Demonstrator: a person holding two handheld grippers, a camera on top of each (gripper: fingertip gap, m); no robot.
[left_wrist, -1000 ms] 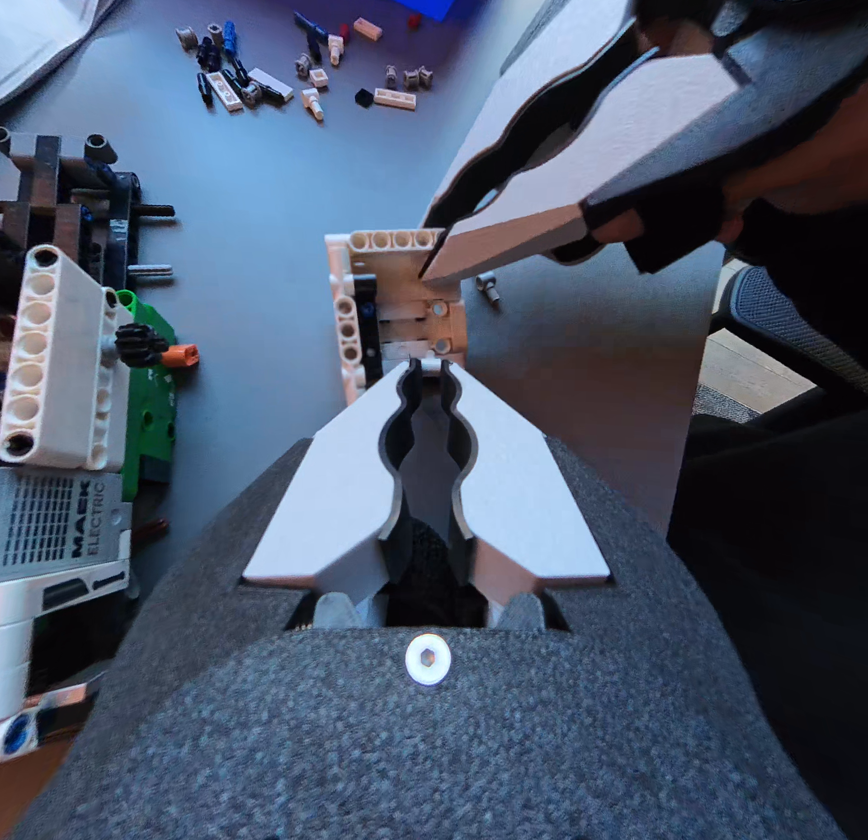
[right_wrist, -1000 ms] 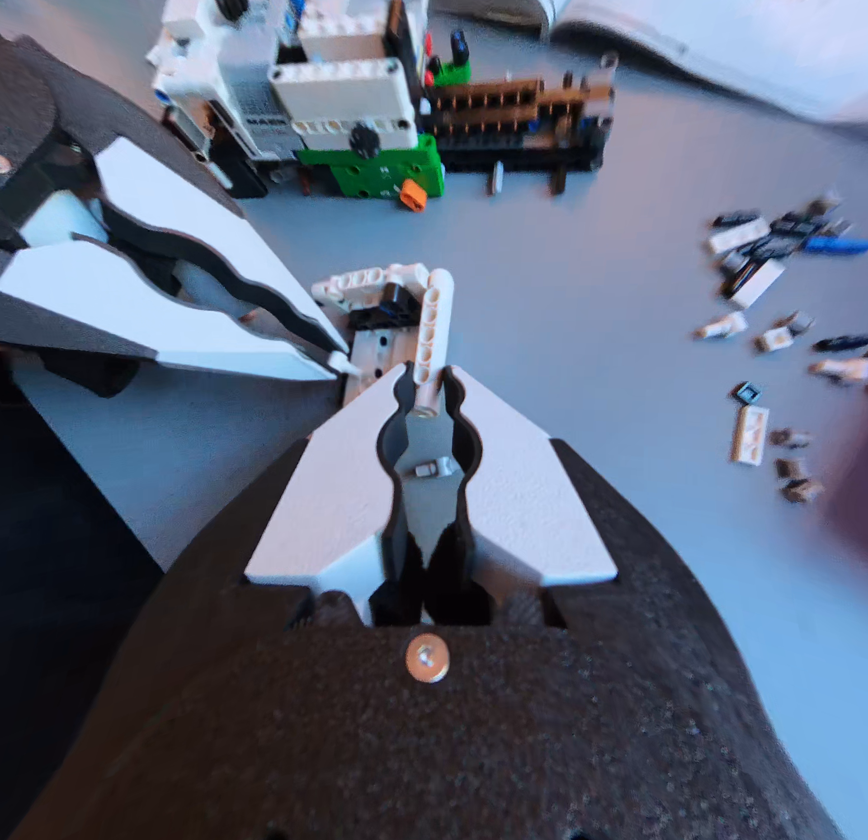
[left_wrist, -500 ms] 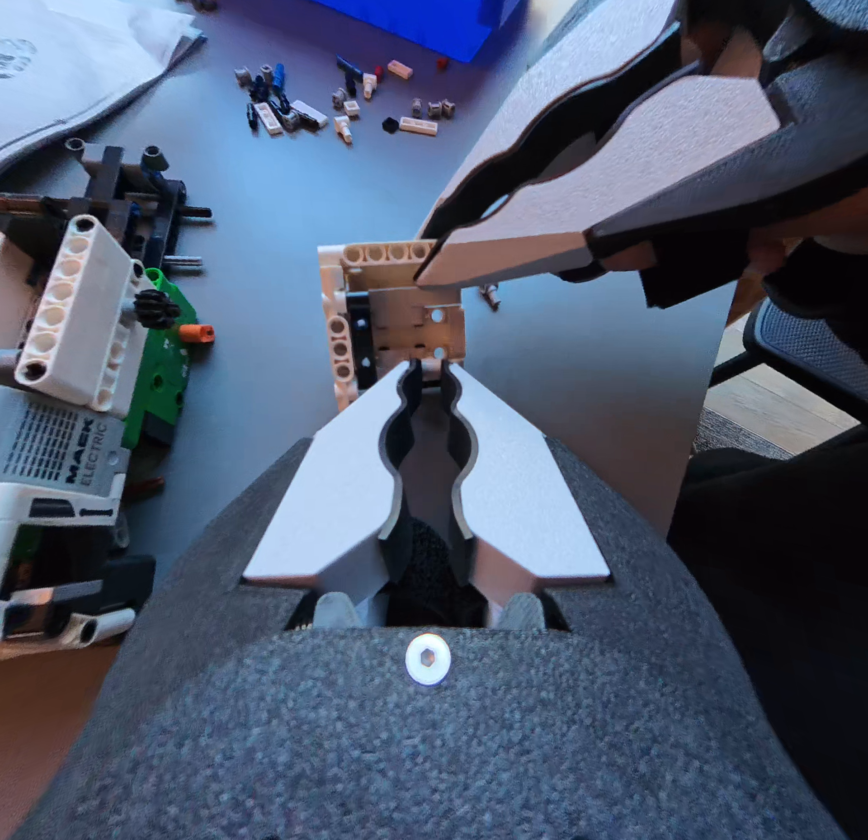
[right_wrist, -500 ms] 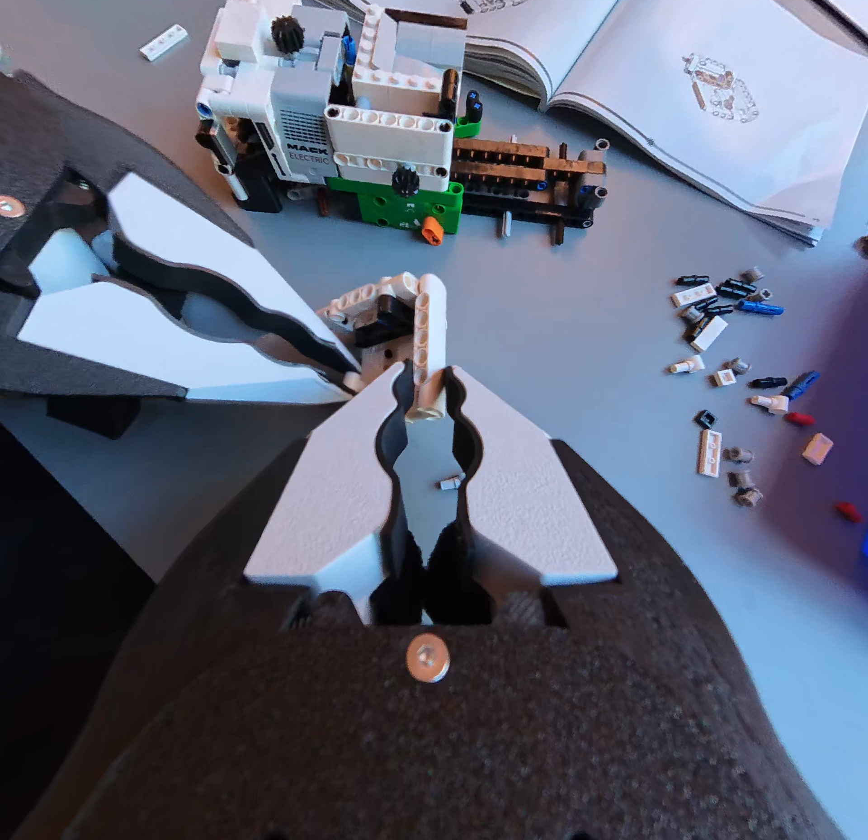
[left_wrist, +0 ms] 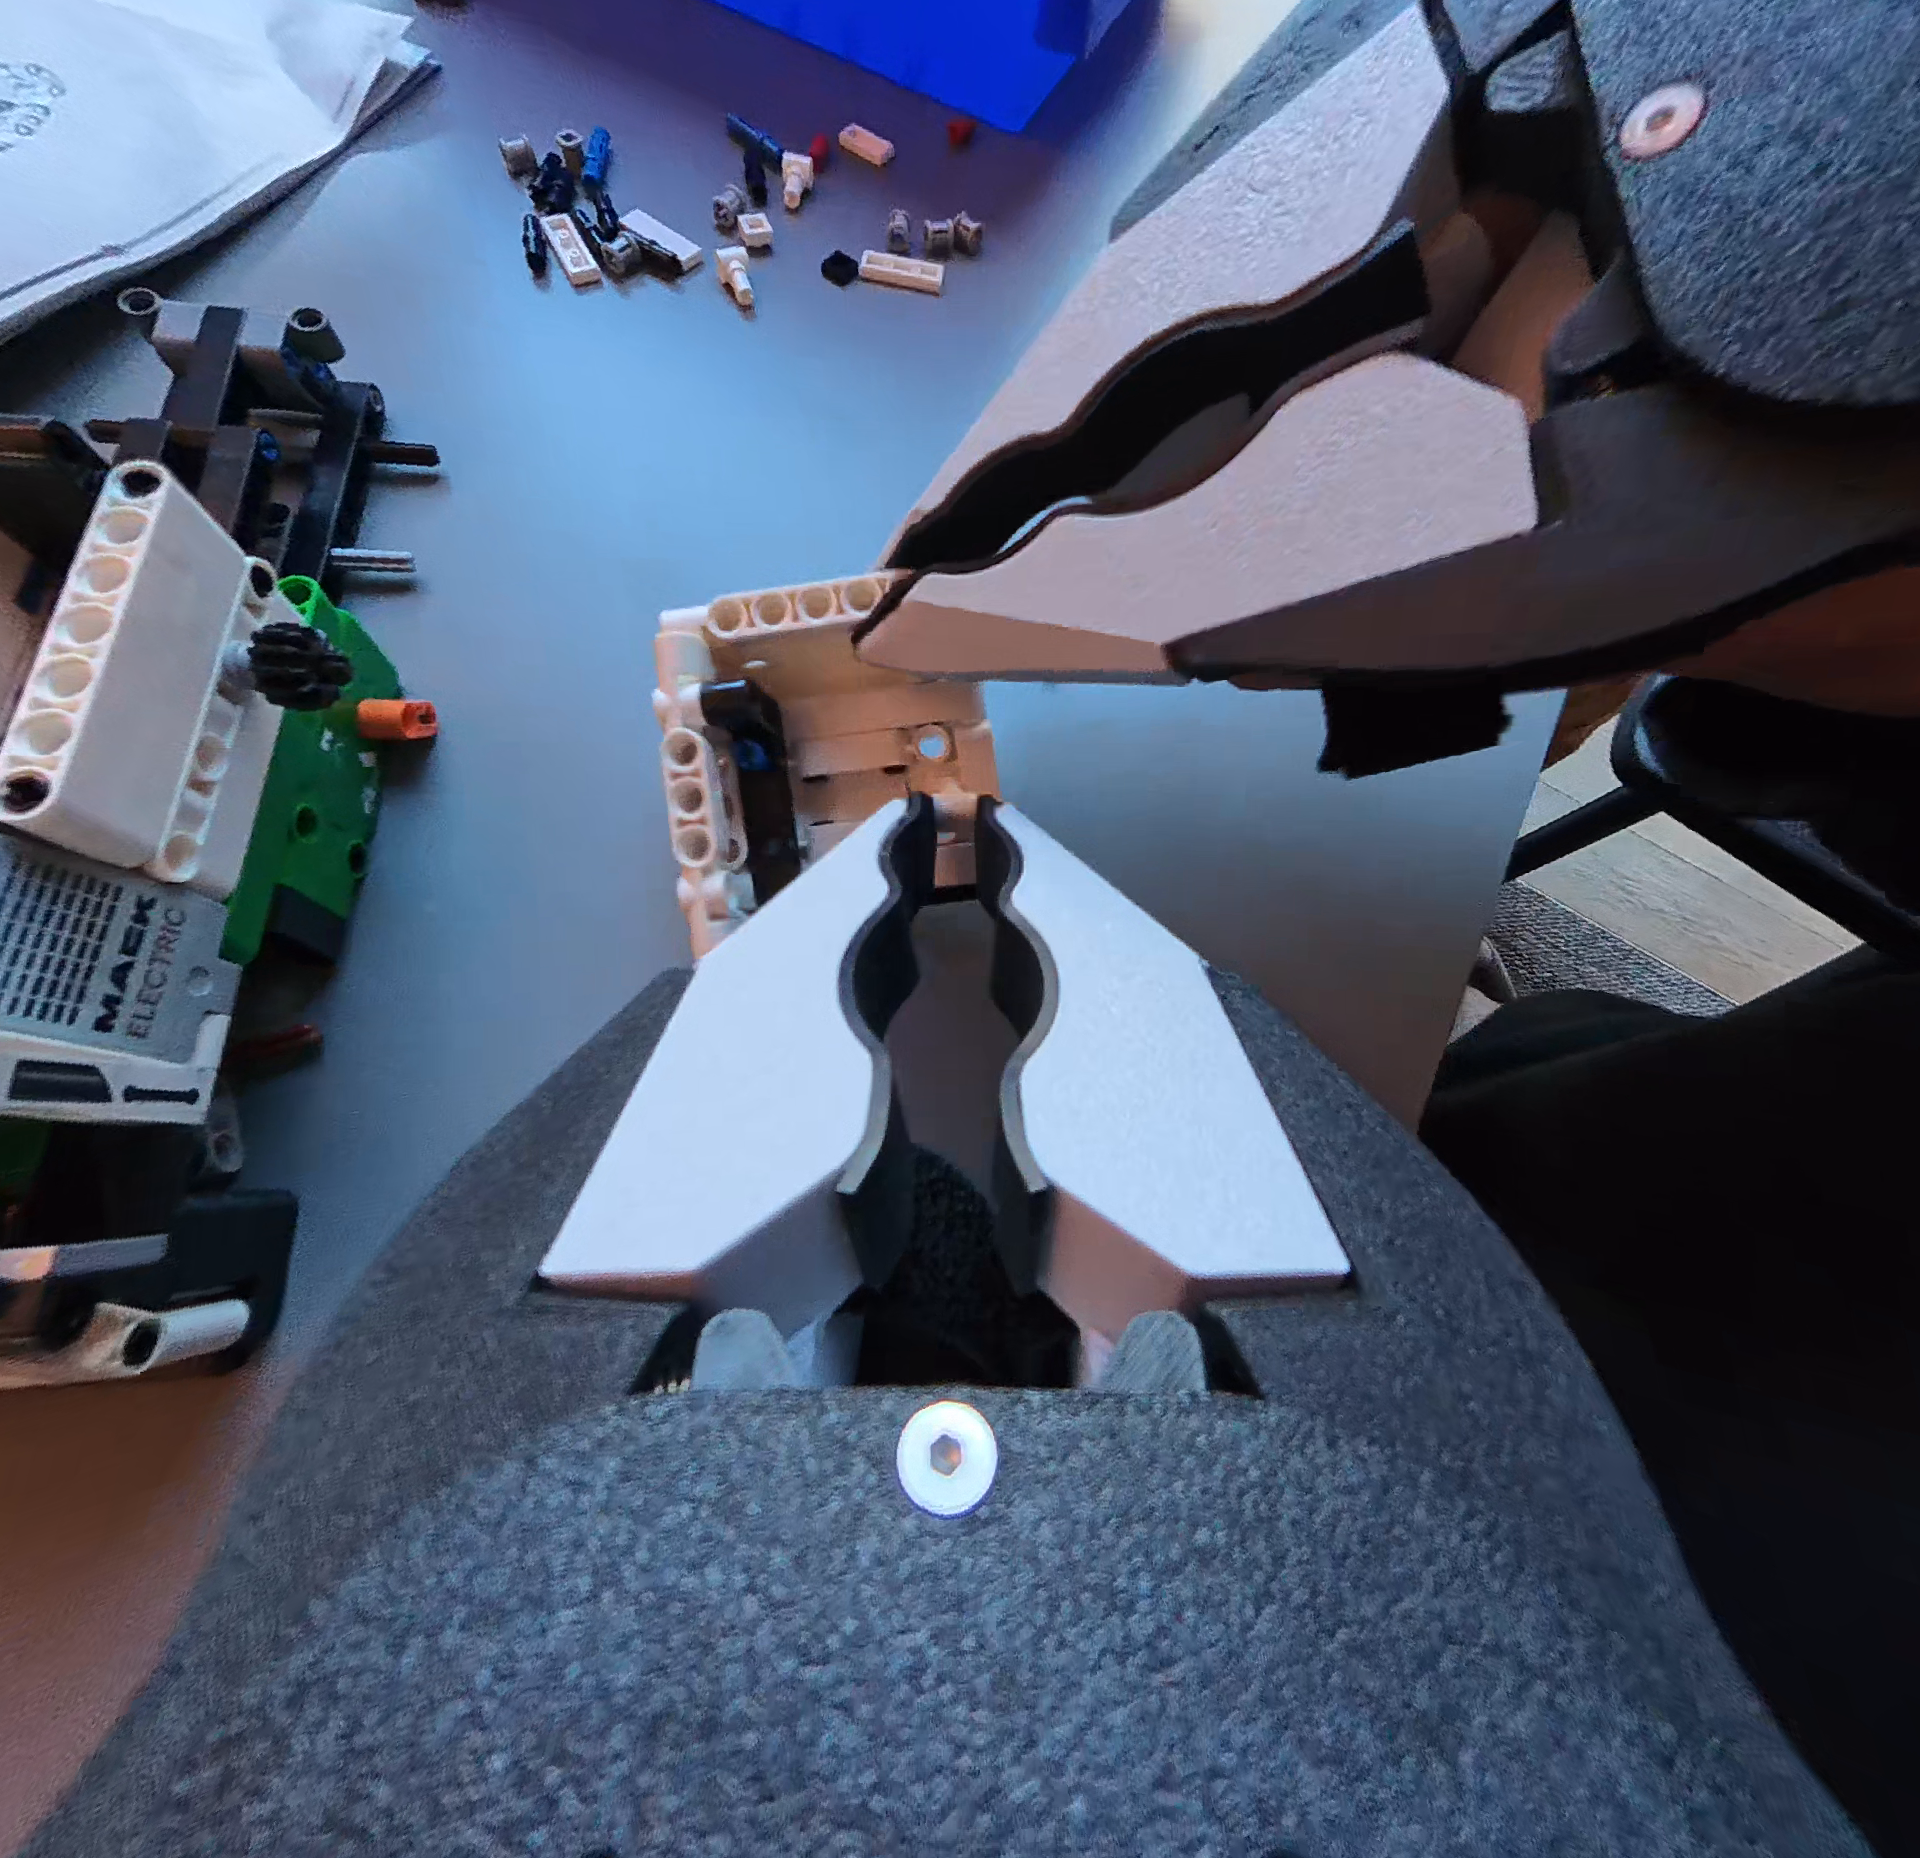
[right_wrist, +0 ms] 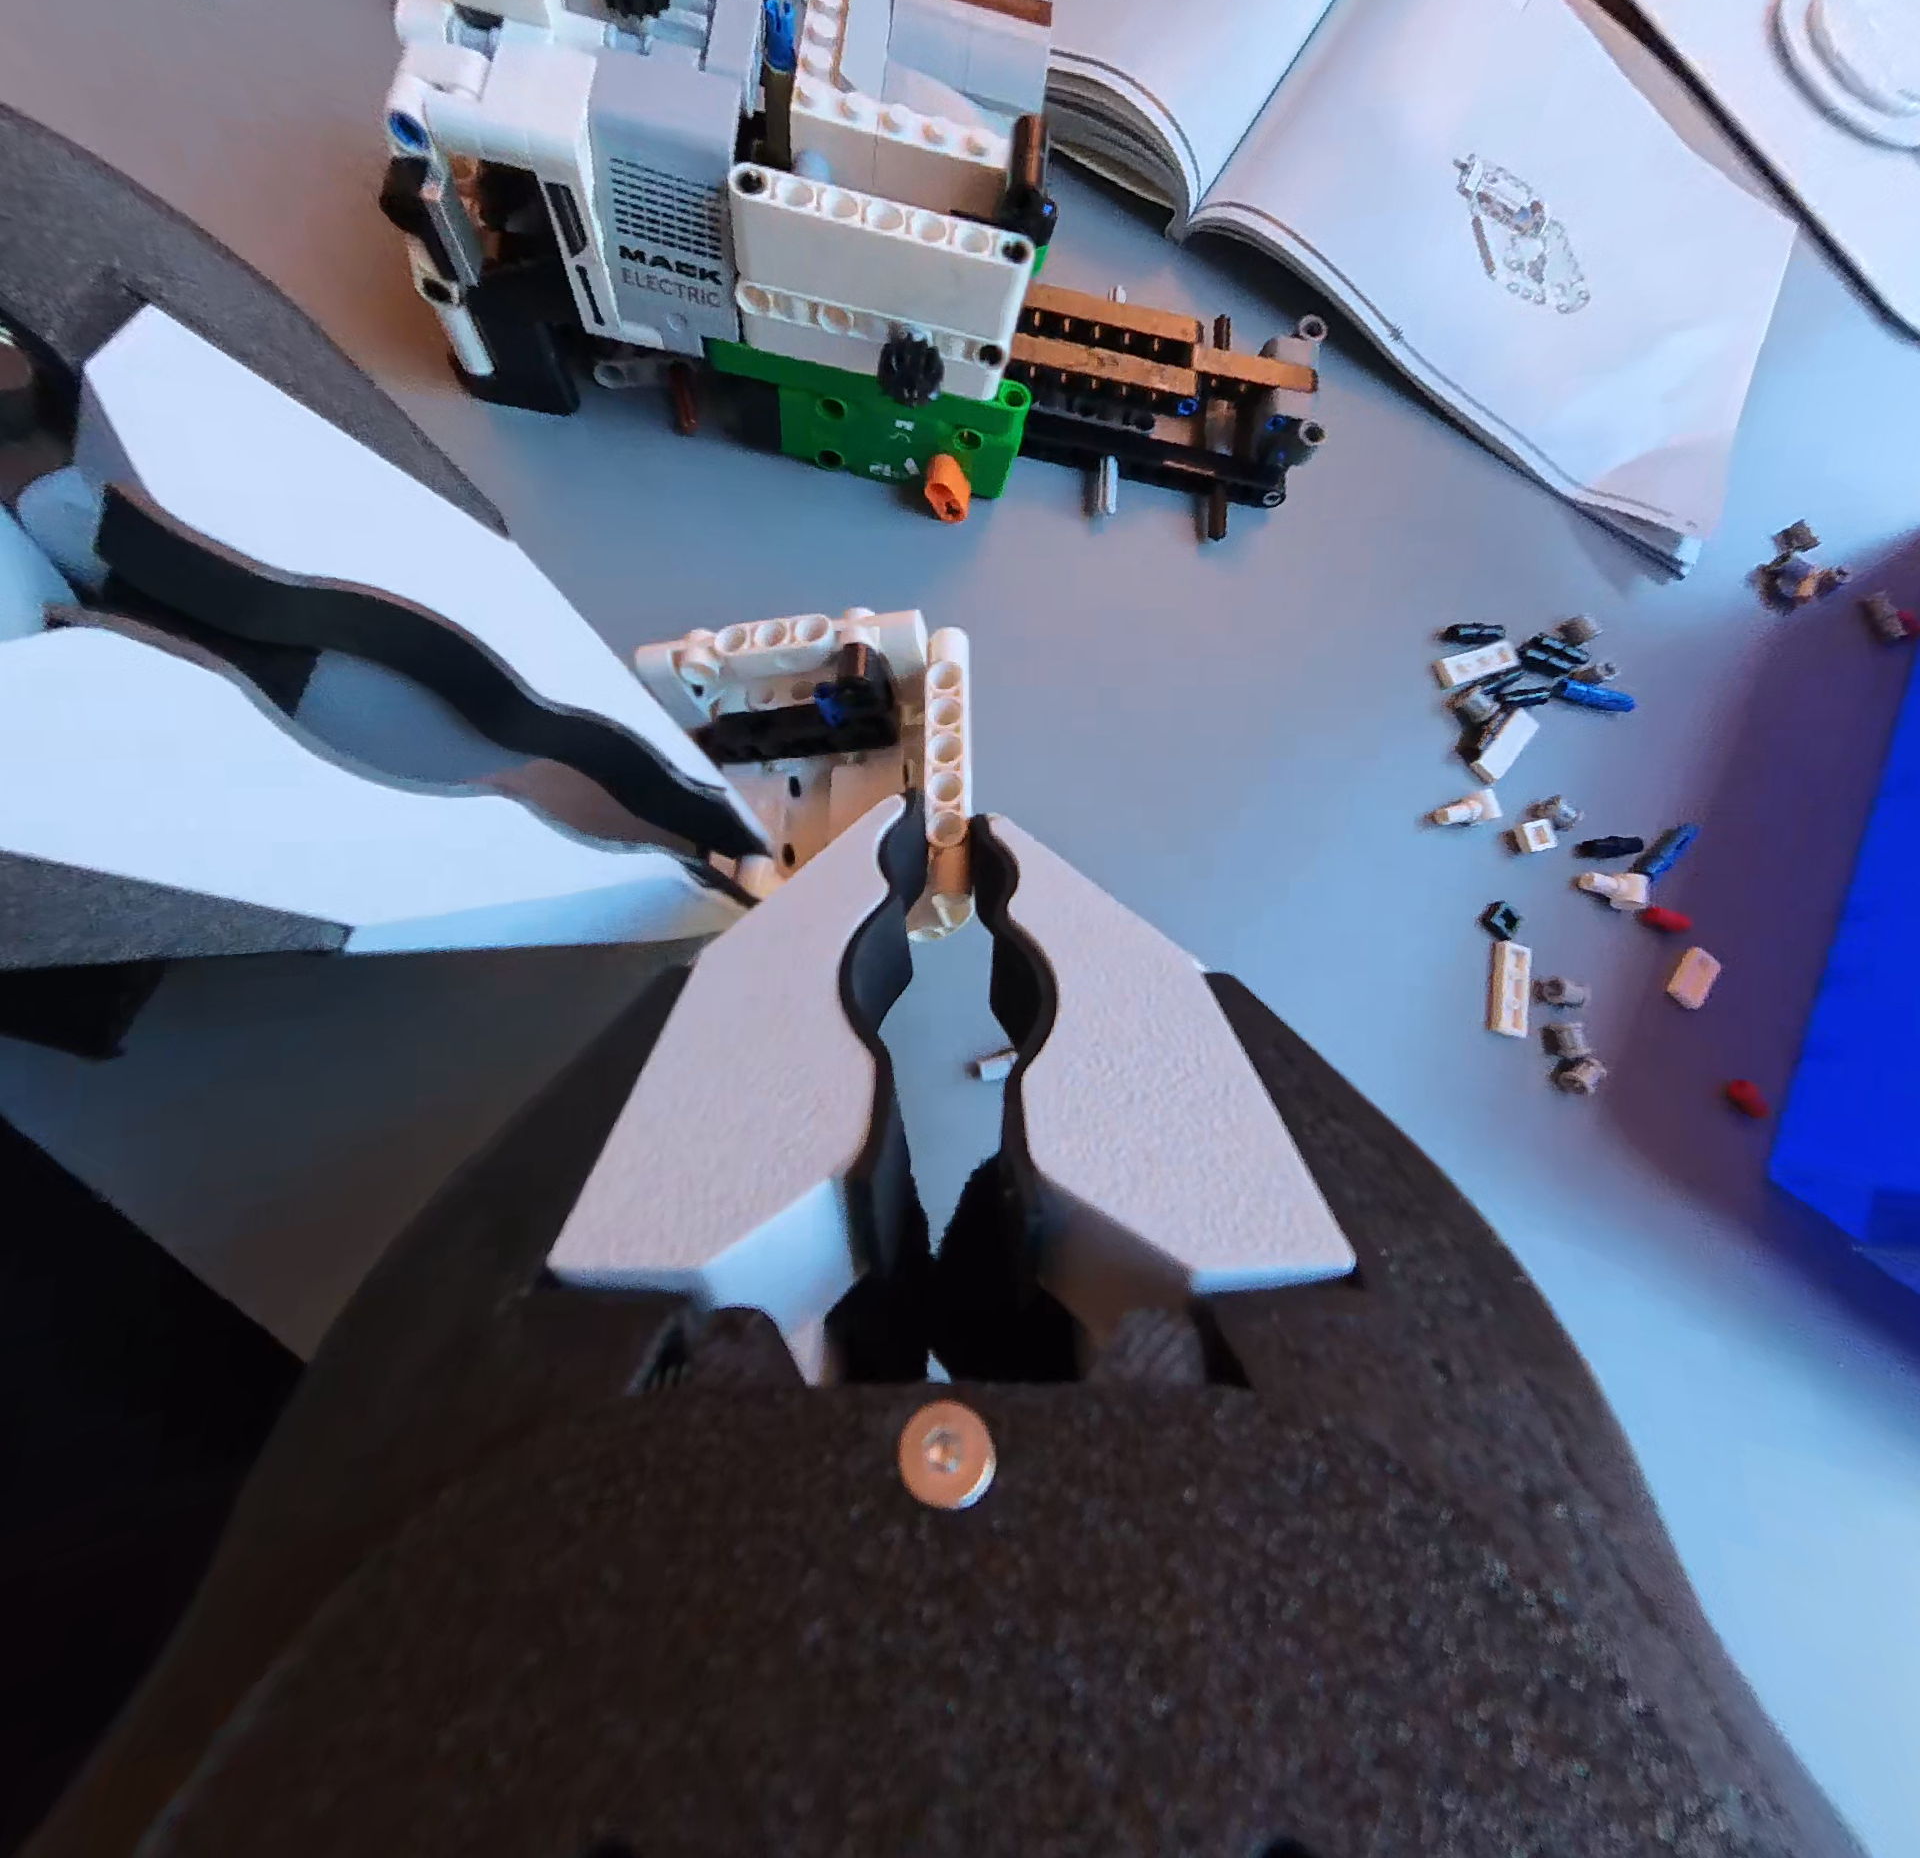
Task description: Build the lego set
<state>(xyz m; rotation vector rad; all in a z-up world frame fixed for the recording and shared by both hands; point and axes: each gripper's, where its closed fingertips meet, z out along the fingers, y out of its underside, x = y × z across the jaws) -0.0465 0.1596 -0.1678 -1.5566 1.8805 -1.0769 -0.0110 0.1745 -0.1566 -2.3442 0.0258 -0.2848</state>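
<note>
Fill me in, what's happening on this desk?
A person is building a lego set with two handheld grippers. Both are shut on the small white-and-black beam subassembly above the grey table: the left gripper pinches its near edge, the right gripper grips its white holed beam. The partly built white-and-green truck model, open instruction booklet and loose small pieces lie beyond.

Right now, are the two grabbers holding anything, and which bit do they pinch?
Both pinch the small white sub-assembly. The right gripper is shut on the near end of its white holed beam. The left gripper is shut on a small tab at its near edge.
</note>
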